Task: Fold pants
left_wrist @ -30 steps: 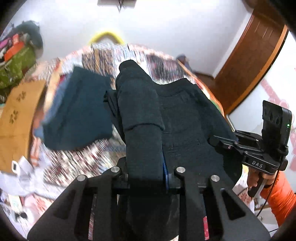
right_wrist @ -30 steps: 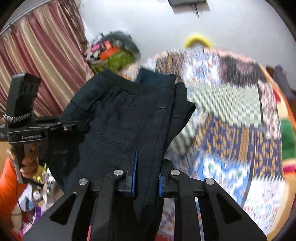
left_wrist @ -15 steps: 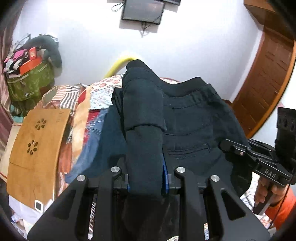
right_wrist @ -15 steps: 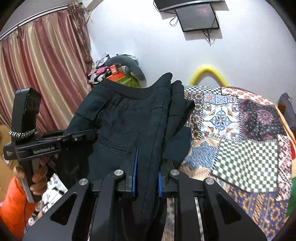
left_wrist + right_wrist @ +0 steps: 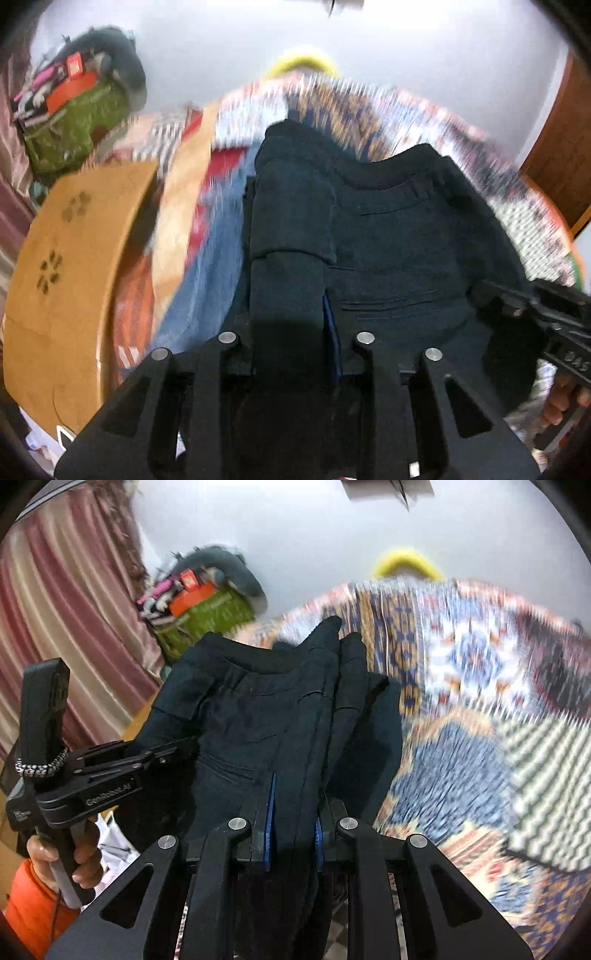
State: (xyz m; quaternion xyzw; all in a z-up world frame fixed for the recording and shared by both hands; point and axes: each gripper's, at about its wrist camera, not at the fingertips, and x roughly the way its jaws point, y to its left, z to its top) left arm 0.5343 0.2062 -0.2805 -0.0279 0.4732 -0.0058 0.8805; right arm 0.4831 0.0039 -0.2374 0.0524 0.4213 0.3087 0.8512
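Both tools tilt down toward the bed. The left tool (image 5: 291, 332) has a thick fold of the dark navy cloth pants (image 5: 391, 236) between its fingers, and its jaws are opening; a small gap shows beside the blue pad on the right. The right tool (image 5: 291, 830) is clamped tight on another edge of the pants (image 5: 266, 716), with both blue pads pressing the cloth. A hand (image 5: 83, 853) with an orange sleeve (image 5: 31, 904) grips the left tool's handle, seen from the right camera.

The pants hang stretched between the two tools, above the near part of the bed with the bright patchwork cover (image 5: 480, 701). Their long side runs left to right. The waistband (image 5: 399, 184) points to the far wall, and the cloth droops away from the tools.

Half a second ago the cameras saw more of the white wall and a screen. Now both tools are lower and further forward, the bed fills more of the view, and the cover looks blurred.

A tan wooden board with flower holes (image 5: 74, 266) stands at the left.
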